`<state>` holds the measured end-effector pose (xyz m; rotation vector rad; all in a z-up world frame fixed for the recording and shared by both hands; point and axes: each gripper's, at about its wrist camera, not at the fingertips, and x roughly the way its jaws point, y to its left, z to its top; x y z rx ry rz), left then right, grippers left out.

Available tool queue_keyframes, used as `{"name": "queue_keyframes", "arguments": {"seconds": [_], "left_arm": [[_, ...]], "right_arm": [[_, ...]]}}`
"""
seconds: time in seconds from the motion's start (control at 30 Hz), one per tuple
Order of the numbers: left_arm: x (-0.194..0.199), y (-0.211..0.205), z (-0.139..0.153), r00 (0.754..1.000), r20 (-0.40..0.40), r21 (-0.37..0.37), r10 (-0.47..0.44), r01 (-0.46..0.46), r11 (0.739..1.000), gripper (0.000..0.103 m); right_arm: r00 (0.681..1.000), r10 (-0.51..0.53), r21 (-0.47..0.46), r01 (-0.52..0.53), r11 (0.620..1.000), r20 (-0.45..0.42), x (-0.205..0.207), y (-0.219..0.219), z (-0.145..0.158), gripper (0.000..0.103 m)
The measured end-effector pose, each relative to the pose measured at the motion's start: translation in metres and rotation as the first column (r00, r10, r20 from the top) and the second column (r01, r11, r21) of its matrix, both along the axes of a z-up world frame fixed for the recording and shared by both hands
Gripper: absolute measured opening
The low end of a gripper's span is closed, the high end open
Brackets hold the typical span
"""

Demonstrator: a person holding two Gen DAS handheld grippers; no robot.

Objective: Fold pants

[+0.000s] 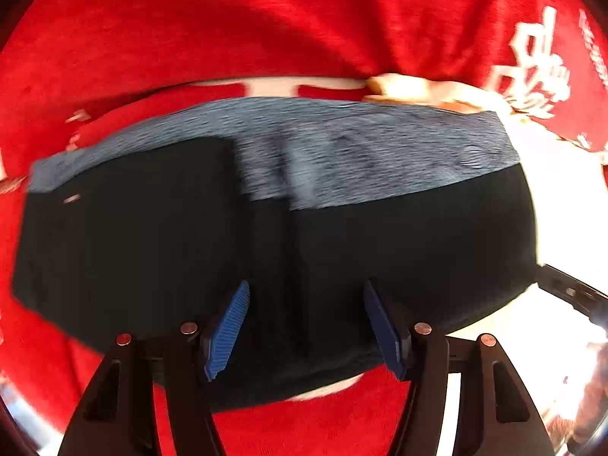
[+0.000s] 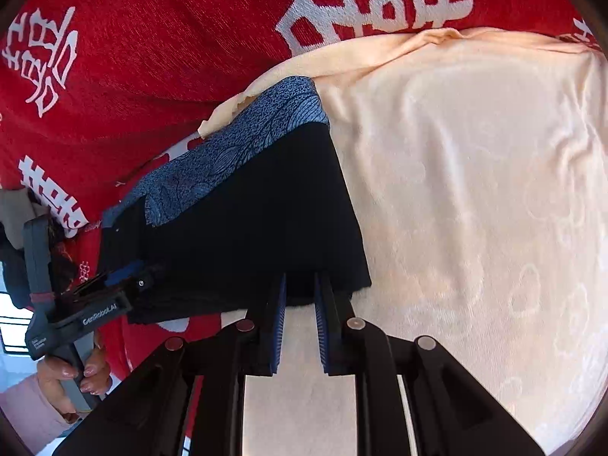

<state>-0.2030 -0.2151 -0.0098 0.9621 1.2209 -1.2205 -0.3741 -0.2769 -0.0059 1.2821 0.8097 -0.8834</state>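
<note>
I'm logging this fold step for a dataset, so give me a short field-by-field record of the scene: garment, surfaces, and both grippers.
garment: black pants with a blue patterned waistband, lying folded and flat
surface: red blanket with white characters, beside a peach blanket
garment position: straddles both blankets
left gripper: jaws wide apart over the pants' near edge, holding nothing
right gripper: jaws narrowly apart at the pants' near corner, nothing clamped
person: a hand holds the left gripper's handle
</note>
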Motion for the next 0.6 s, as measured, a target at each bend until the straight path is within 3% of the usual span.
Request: {"name": "queue_keyframes", "arguments": {"seconds": [0.1,0.33,0.47,0.6], "left_arm": [[0.008,0.008,0.006,0.998,0.025,0.035,0.051,-0.052,0.998,0.08],[0.004,0.034,0.016,0.992,0.077,0.081,0.098,-0.104,0.991,0.08],[-0.004,0.052,0.029,0.988,0.104,0.087,0.117,-0.126,0.988,0.08],[-0.003,0.075,0.038,0.979,0.1,0.08,0.177,-0.185,0.979,0.08]], "right_arm": [[1.0,-0.009,0.044,0.009,0.999,0.002,-0.008,0.011,0.0,0.018],[0.999,-0.041,0.13,0.038,0.991,0.018,-0.031,0.032,0.001,0.018],[1.0,0.01,0.141,-0.013,0.99,0.019,-0.027,0.037,0.005,0.034],[0.998,0.051,0.144,-0.054,0.988,0.021,-0.015,0.039,0.008,0.039]]}}
